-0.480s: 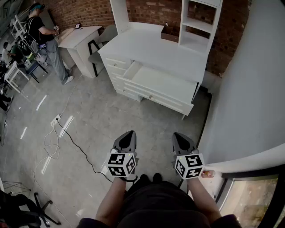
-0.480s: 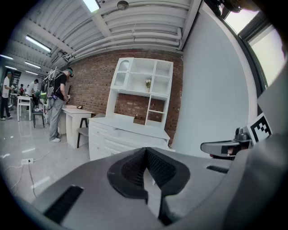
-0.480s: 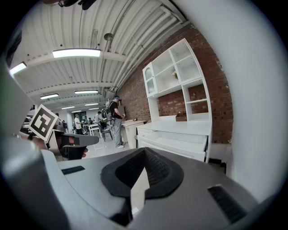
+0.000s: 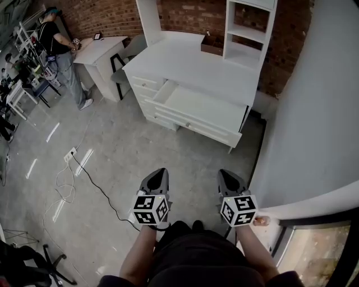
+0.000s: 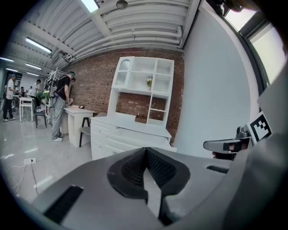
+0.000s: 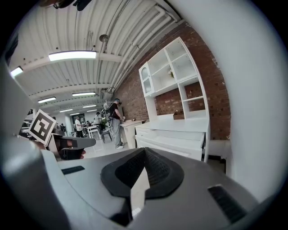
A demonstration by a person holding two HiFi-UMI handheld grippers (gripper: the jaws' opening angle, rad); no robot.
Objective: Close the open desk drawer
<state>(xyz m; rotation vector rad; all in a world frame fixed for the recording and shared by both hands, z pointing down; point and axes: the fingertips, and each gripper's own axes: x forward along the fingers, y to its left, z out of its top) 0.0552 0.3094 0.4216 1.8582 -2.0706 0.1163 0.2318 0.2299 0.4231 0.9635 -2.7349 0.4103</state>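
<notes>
**Q:** What fills the upper part of the head view?

**A:** A white desk bearing a shelf unit is set against a brick wall. Its wide drawer is seen pulled well out over the grey floor.

**Q:** How are the claws held?

**A:** The left gripper and the right gripper are held side by side low in the view, well apart from the drawer. In each gripper view the jaws are seen pressed together at the tips, with nothing gripped. A black cable is laid on the floor to the left of the left gripper.
</notes>
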